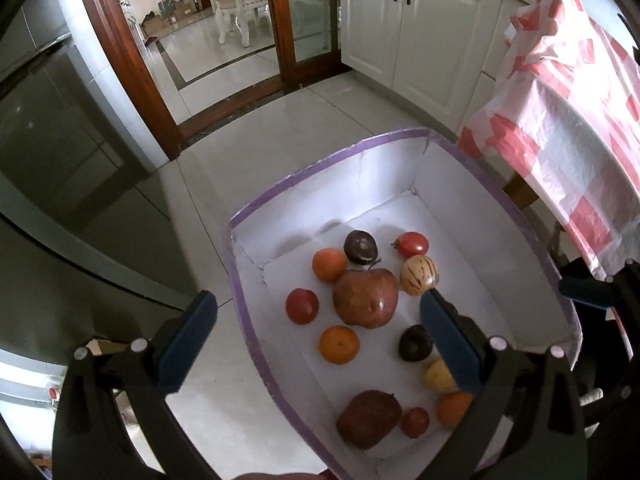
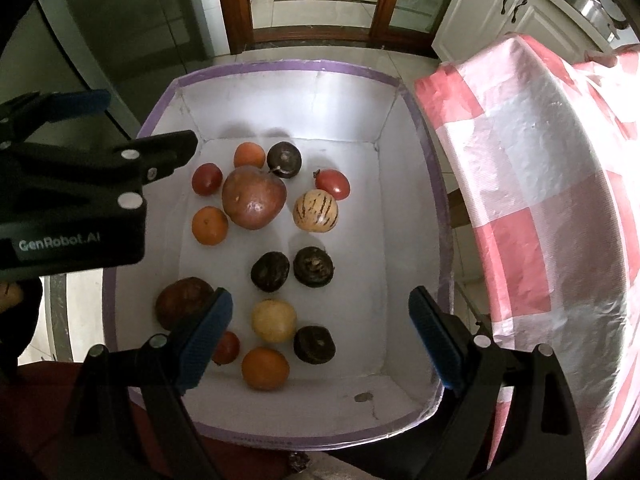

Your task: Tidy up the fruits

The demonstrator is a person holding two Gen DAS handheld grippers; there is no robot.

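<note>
A white box with a purple rim [image 1: 256,208] [image 2: 280,66] stands on the floor and holds several fruits. Among them are a big red apple [image 1: 366,298] [image 2: 254,200], a striped cream melon [image 1: 419,275] [image 2: 316,211], oranges [image 1: 339,344] [image 2: 265,368], tomatoes [image 1: 302,306] [image 2: 335,183], dark round fruits [image 1: 360,246] [image 2: 314,266] and a pale yellow fruit [image 2: 274,320]. My left gripper [image 1: 316,316] hangs open over the box's left side, holding nothing. My right gripper [image 2: 320,316] is open above the near fruits, also without anything in it.
A table under a pink-and-white checked cloth [image 1: 560,120] [image 2: 540,200] stands right of the box. White cabinets [image 1: 412,28] line the back wall. A dark appliance [image 1: 60,140] is on the left, and a wooden door frame [image 1: 132,60] opens onto another room.
</note>
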